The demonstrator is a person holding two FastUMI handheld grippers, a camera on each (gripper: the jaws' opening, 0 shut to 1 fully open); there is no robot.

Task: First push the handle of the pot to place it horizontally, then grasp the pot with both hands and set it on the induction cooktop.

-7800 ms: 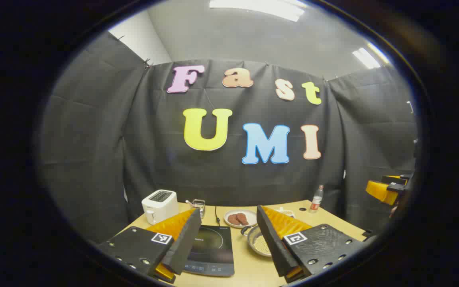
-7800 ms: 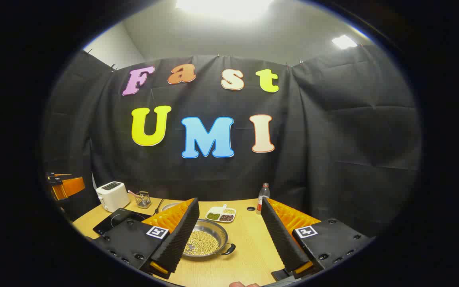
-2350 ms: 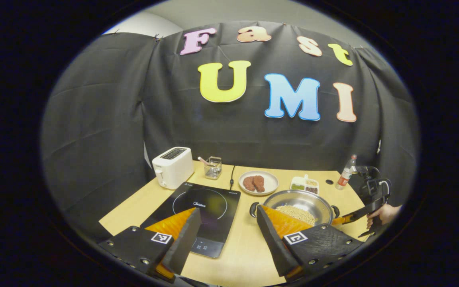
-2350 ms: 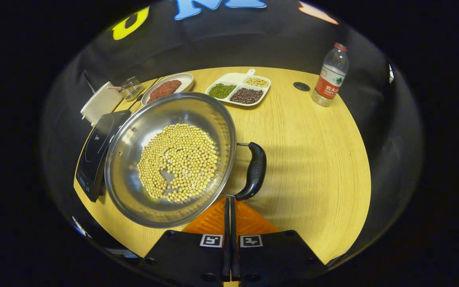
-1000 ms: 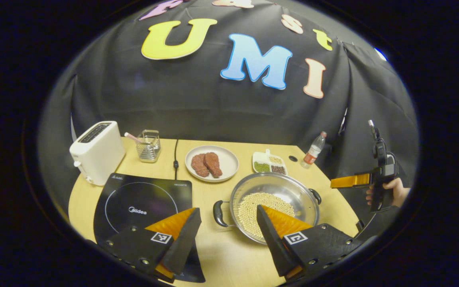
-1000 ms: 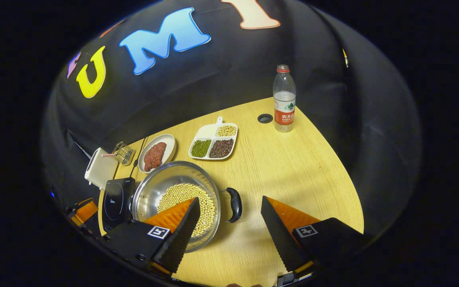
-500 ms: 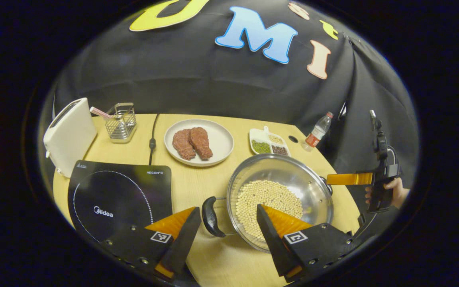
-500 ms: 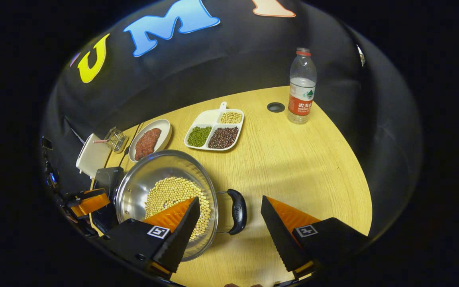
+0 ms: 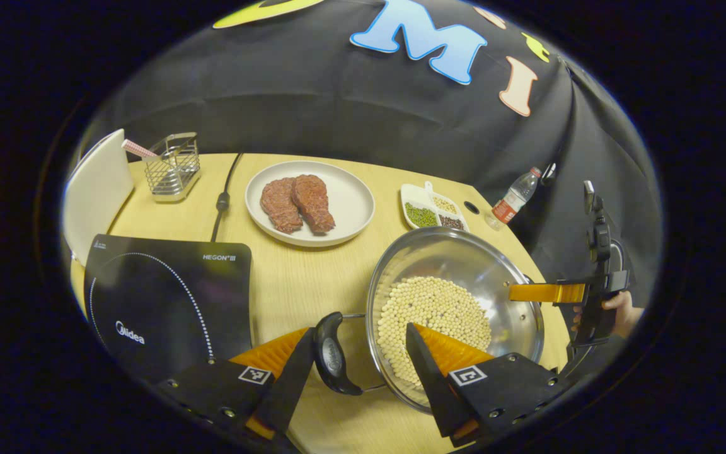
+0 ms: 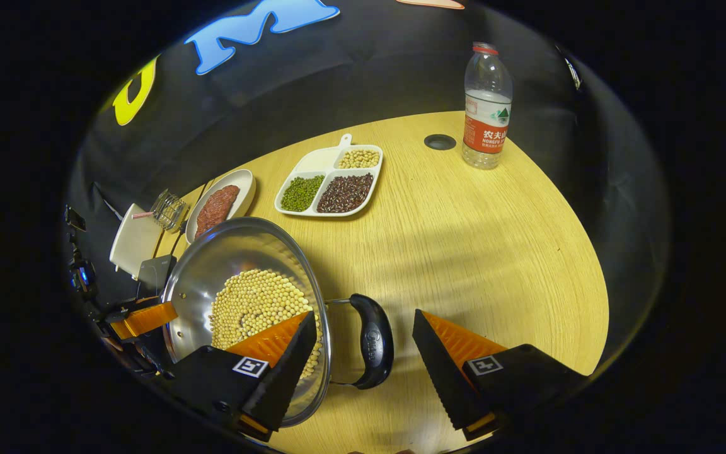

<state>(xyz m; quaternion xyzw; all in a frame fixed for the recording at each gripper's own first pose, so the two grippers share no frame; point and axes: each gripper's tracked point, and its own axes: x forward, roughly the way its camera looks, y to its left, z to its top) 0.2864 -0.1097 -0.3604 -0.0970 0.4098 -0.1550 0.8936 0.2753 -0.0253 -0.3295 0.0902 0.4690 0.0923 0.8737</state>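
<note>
The steel pot (image 9: 454,302), holding soybeans, sits on the surface (image 10: 476,227) just right of the induction cooktop (image 9: 161,302), not yet on it. The left tool (image 9: 355,353) is spread wide around the pot's left handle (image 9: 331,354); the right tool (image 10: 363,353) is likewise spread around the right handle (image 10: 372,340). Each straddles its handle, probably lining up for the two-handed lift, though whether any finger touches is unclear.

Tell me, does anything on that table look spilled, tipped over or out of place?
Nothing stands out. The beans lie inside the pot, the bottle stands upright, the meat sits on its plate, and the divided dish keeps its beans apart. Both grippers, left and right, are open, one around each pot handle.
</note>
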